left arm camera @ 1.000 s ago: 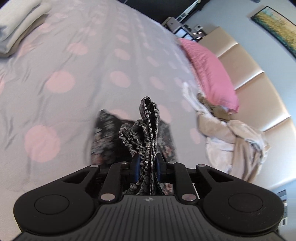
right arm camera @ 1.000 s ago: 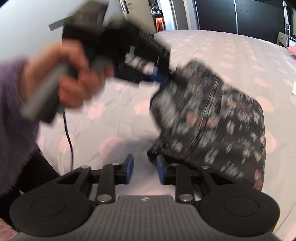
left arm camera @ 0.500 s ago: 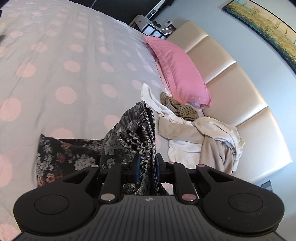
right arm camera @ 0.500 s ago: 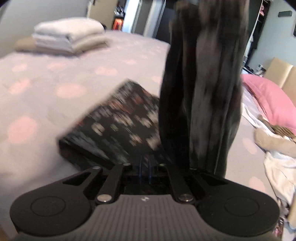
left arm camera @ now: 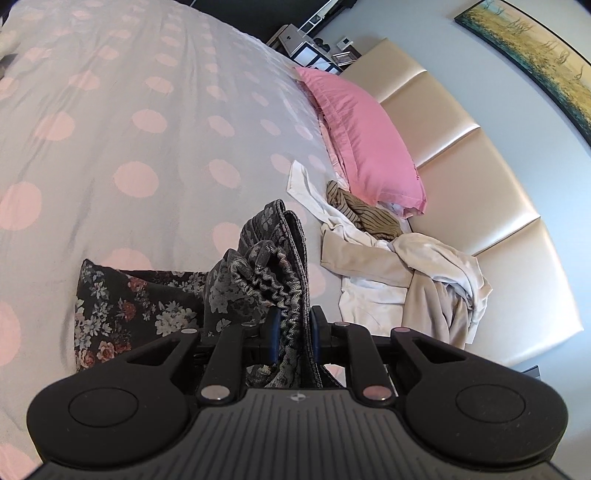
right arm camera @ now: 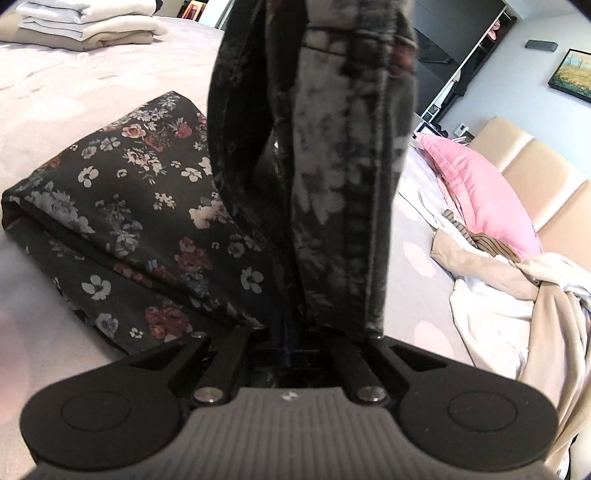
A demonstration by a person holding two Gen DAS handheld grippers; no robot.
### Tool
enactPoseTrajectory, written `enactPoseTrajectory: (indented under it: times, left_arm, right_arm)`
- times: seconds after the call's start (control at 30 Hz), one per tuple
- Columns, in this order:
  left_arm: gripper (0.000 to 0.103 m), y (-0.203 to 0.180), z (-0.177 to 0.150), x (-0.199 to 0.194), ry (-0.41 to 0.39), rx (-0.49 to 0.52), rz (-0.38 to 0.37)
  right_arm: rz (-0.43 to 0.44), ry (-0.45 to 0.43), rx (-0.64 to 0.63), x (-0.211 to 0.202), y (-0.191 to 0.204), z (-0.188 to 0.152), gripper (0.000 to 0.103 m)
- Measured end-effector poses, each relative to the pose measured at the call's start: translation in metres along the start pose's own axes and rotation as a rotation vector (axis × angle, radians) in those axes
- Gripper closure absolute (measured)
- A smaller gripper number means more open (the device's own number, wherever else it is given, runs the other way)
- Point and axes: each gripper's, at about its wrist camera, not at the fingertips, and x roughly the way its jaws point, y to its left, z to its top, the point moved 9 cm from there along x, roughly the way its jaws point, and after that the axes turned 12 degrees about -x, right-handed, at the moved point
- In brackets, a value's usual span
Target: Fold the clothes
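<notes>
Grippers over a bed covered by a grey bedspread [left arm camera: 110, 122] with pink dots. Left gripper [left arm camera: 293, 328] is clenched on the gathered waistband of a dark floral garment [left arm camera: 269, 266], lifting that end above the bedspread. The rest of the garment lies folded on the bedspread [right arm camera: 122, 206], below and to the left. Right gripper [right arm camera: 290, 345]: fingers drawn nearly together at the hanging fabric's lower edge; whether they pinch it cannot be told. Unfolded clothes pile [left arm camera: 402, 269] lies beside a pink pillow [left arm camera: 365, 136]; folded stack [right arm camera: 85, 26] rests far off.
</notes>
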Motion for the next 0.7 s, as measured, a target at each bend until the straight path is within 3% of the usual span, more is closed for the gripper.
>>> enactPoseTrajectory:
  times: [0.47,0.7]
  left_arm:
    - [0.089,0.142,-0.02,0.001,0.003,-0.147,0.111]
    - [0.089,0.177,-0.025,0.011,0.001,-0.155,0.145]
  right_arm:
    - [0.06,0.034,0.122,0.014,-0.005,-0.006,0.103]
    - [0.09,0.036,0.119,0.006,-0.017,-0.02,0.103]
